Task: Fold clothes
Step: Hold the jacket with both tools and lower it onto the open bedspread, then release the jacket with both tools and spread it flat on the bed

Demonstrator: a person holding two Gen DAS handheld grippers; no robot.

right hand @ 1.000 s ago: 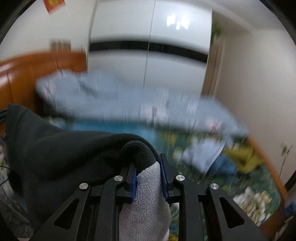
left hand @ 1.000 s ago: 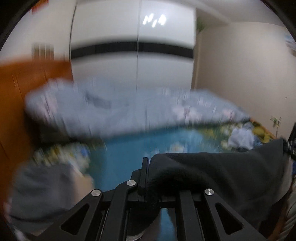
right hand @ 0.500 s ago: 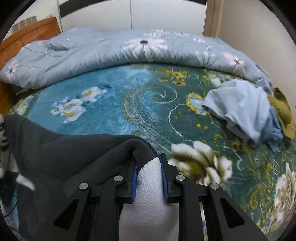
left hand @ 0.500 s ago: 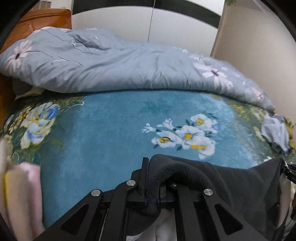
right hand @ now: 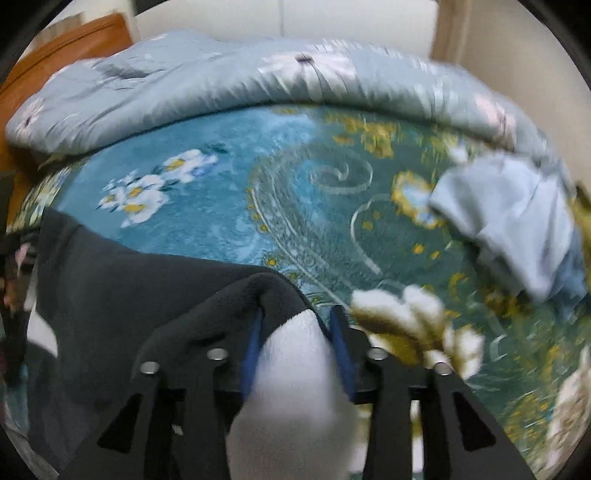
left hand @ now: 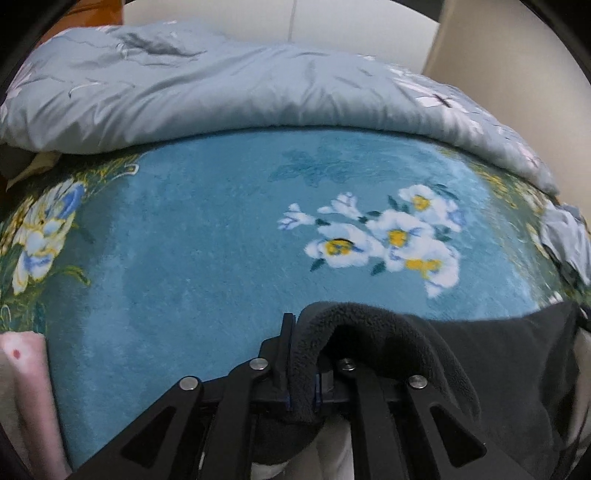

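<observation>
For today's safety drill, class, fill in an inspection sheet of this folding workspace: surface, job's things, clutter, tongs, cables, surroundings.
Surface: blanket, teal, floral, on a bed.
Job's things: fleece, dark with white lining, stretched between both tongs.
Clutter: blue clothes in a heap at right; pink cloth at left.
Tongs: left tongs and right tongs both shut on fleece.
Cables: nothing seen.
Surroundings: duvet bunched behind; headboard; wardrobe.
</observation>
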